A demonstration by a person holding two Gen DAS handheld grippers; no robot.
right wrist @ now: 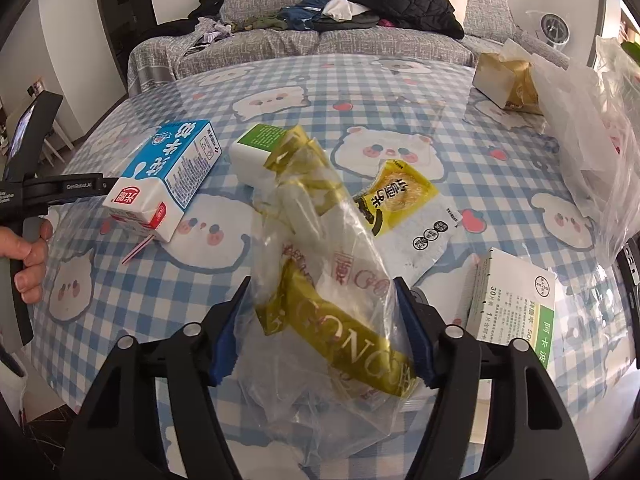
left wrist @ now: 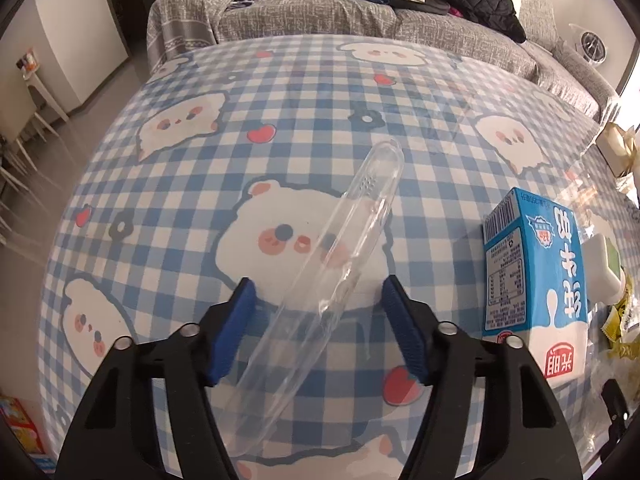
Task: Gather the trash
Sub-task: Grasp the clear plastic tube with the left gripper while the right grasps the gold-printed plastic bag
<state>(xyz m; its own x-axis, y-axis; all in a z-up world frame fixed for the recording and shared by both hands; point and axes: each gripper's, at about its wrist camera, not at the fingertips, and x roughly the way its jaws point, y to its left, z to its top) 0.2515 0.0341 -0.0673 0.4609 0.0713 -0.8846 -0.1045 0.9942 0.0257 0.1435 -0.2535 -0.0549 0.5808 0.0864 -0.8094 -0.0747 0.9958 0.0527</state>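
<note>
My left gripper [left wrist: 318, 292] is open over the checked tablecloth, its blue pads on either side of a long clear plastic tube [left wrist: 320, 280] that lies on the cloth between them without touching. A blue and white milk carton [left wrist: 534, 276] lies to its right. My right gripper [right wrist: 322, 292] is open around a crumpled clear and gold wrapper [right wrist: 320, 264] that rests between the pads. The milk carton [right wrist: 168, 176] with a pink straw lies to the left in this view.
A white and green box [right wrist: 256, 152], a yellow snack packet [right wrist: 404, 208] and a white medicine box [right wrist: 516, 300] lie around the wrapper. A gold tissue box [right wrist: 504, 80] and a clear plastic bag [right wrist: 588, 128] sit at the right. A sofa [right wrist: 360, 44] with clothes stands behind the table.
</note>
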